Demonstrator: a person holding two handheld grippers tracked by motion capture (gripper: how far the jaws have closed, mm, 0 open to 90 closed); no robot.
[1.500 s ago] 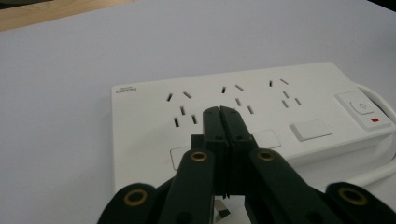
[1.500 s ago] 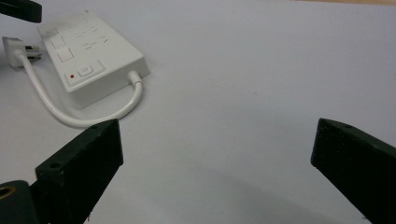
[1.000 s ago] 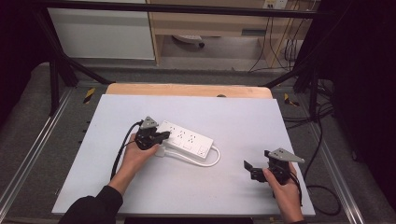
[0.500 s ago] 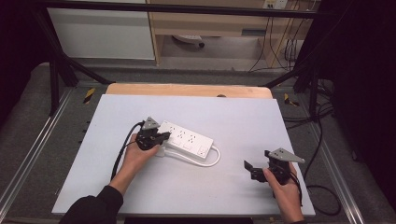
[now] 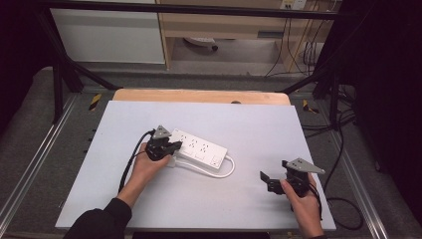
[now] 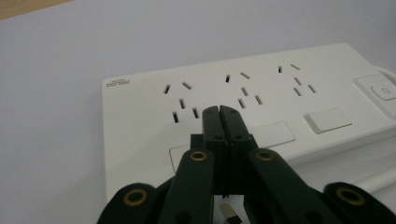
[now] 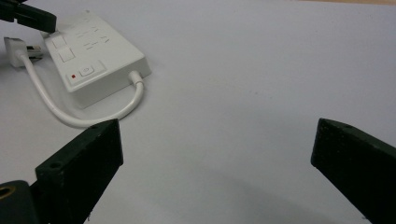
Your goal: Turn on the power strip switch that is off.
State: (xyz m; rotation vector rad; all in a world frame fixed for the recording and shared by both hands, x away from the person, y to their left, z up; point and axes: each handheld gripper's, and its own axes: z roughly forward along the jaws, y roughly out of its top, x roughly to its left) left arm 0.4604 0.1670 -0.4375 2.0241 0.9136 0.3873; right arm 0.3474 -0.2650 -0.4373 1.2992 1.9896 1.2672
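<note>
Power strip (image 5: 199,150) lying on the pale table top (image 5: 249,124), seen from the high view: white, long axis slanting from upper left to lower right, short white cable (image 5: 226,172) looping from the right end back along the near side. Left gripper (image 5: 171,147) resting at the strip's left end, jaws pressed together, apparently touching or just above the casing there. Right gripper (image 5: 264,180) well apart, down at the near right of the table, jaws spread wide with nothing between them. Left hand clearly the nearer one; strip lying up and to the left of the right gripper.

Left gripper view: jaws closed tip to tip, holding nothing, tips (image 6: 219,112) poised over the strip's top face (image 6: 280,93) close to the first group of socket slots (image 6: 182,100). Strip's length running off to the right, toward a switch (image 6: 385,91) at the far end. Small metal-tipped plug end (image 6: 229,212) just visible beneath the jaws, on the near side.

Right gripper view: both black jaws standing far apart at the bottom corners, empty. Strip (image 7: 100,51) far off at upper left, switch end nearest, a red mark (image 7: 73,76) beside the switch, cable (image 7: 84,119) curling toward the left jaw. Tip of the other gripper (image 7: 32,16) at the strip's far end. Judged from this: any coming move on the sockets or plug belongs to the left hand; a long reach needed from the right.
</note>
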